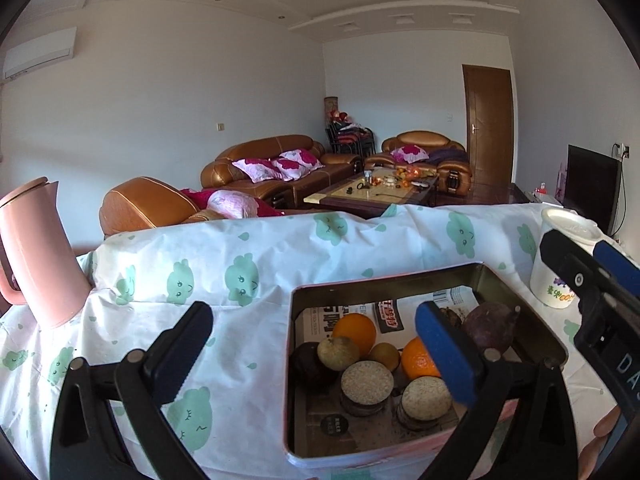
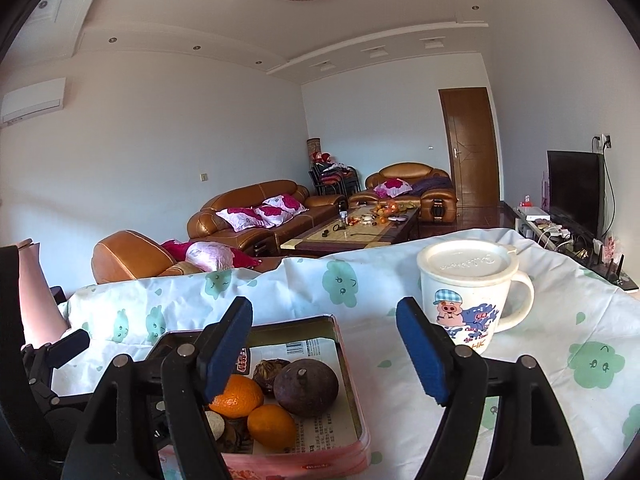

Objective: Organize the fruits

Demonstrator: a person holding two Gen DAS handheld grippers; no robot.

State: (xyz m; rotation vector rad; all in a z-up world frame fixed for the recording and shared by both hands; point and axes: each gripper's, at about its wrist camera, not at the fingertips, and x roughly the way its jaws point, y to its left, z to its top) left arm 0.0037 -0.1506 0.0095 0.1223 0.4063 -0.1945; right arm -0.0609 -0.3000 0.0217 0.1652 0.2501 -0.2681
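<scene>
A pink-sided tin (image 1: 384, 276) lined with newspaper sits on the cloth-covered table. It holds two oranges (image 1: 355, 332), a dark purple round fruit (image 1: 490, 326), small brownish fruits (image 1: 338, 354) and round grainy cakes (image 1: 366, 380). My left gripper (image 1: 316, 352) hovers over the tin's near left side, open wide with nothing between its pads. My right gripper (image 2: 324, 350) hangs open above the tin's (image 2: 352, 360) right edge, and nothing is gripped there either. Below its left finger lie an orange (image 2: 236, 400) and the purple fruit (image 2: 306, 388).
A lidded white cartoon mug (image 2: 468, 284) stands just right of the tin, close to my right finger. A pink jug (image 1: 36, 256) stands at the table's left. The patterned cloth (image 1: 240, 272) drapes over the far edge, with sofas and a coffee table beyond.
</scene>
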